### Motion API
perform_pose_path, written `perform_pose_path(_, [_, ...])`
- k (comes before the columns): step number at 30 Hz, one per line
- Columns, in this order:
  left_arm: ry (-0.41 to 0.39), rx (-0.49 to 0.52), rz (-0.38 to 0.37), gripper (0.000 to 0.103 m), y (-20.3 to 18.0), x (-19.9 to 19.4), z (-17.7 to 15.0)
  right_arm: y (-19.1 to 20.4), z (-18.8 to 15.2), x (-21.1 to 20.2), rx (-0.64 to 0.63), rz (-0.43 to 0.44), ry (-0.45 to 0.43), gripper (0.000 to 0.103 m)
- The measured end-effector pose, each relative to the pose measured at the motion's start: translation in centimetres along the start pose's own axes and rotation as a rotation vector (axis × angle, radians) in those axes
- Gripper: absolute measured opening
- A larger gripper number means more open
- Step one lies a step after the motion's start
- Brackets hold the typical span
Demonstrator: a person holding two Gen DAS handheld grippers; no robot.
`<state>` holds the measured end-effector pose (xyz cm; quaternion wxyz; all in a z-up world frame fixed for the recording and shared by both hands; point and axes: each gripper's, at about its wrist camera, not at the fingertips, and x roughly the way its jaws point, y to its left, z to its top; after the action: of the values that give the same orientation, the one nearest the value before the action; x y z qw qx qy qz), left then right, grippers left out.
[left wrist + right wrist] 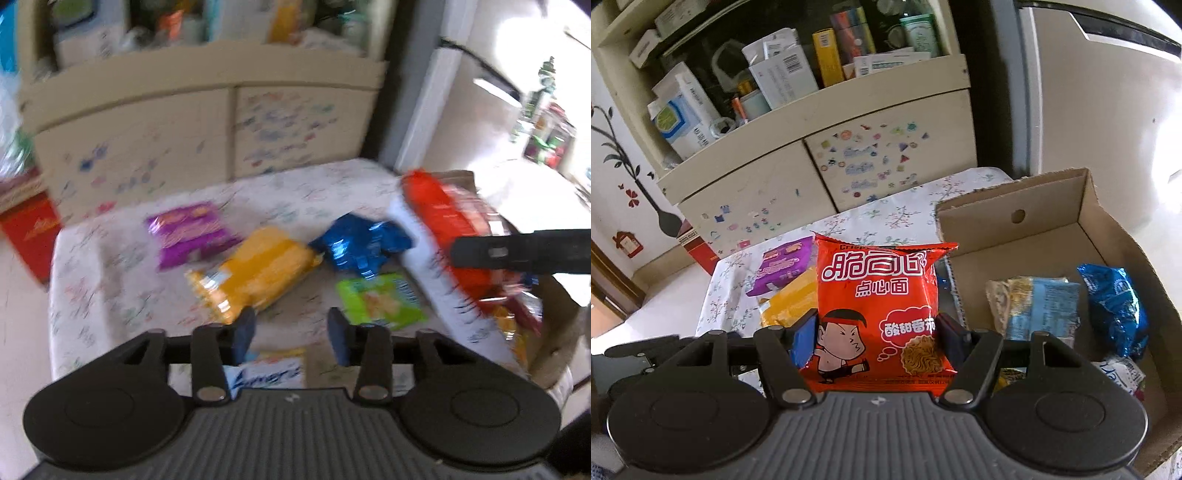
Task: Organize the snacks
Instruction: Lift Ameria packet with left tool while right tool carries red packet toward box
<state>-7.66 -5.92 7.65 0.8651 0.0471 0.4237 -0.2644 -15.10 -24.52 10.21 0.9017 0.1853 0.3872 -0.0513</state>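
My right gripper [877,332] is shut on a red noodle snack packet [882,314] and holds it upright above the table, just left of a cardboard box [1027,218]. The same red packet [447,229] shows at the right of the left wrist view. My left gripper [291,330] is open and empty above the table's near side. Ahead of it lie a yellow packet [258,273], a purple packet [188,232], a blue foil packet [362,247] and a green packet [380,299]. The left wrist view is blurred.
The box holds a blue foil packet [1115,306], a pale blue noodle packet [1038,306] and others. The table has a floral cloth [886,218]. A cream cabinet [820,173] with cluttered shelves stands behind it. A white-blue packet [269,373] lies under my left gripper.
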Motion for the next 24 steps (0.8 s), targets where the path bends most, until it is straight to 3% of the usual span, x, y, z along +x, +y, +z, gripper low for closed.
perform_pose_path(4, [0.094, -0.011, 0.017, 0.063, 0.4, 1.8, -1.1, -0.3, 0.2, -0.2, 0.022, 0.009, -0.005, 0.073])
perform_pose_path(6, [0.133, 0.039, 0.013, 0.078, -0.3, 2.8, -1.6, -0.1, 0.1, -0.4, 0.02, 0.013, -0.008, 0.073])
perform_pose_path(8, [0.163, 0.091, 0.031, 0.081, -1.2, 3.7, -2.3, -0.1, 0.0, -0.5, 0.017, 0.019, -0.008, 0.073])
perform_pose_path(10, [0.182, 0.127, 0.064, 0.078, -1.7, 4.5, -3.0, -0.2, 0.0, -0.6, 0.02, 0.021, -0.009, 0.073])
perform_pose_path(14, [0.162, 0.179, 0.112, 0.049, -2.5, 5.3, -3.5, -0.9, 0.2, -1.1, 0.04, 0.019, -0.019, 0.073])
perform_pose_path(19, [0.094, 0.136, 0.104, 0.049, -3.2, 4.4, -2.8, -2.2, 0.6, -2.3, 0.078, 0.019, -0.045, 0.073])
perform_pose_path(24, [-0.011, 0.106, -0.001, 0.049, -5.1, 1.7, -1.0, -4.3, 1.4, -4.1, 0.15, 0.045, -0.079, 0.073])
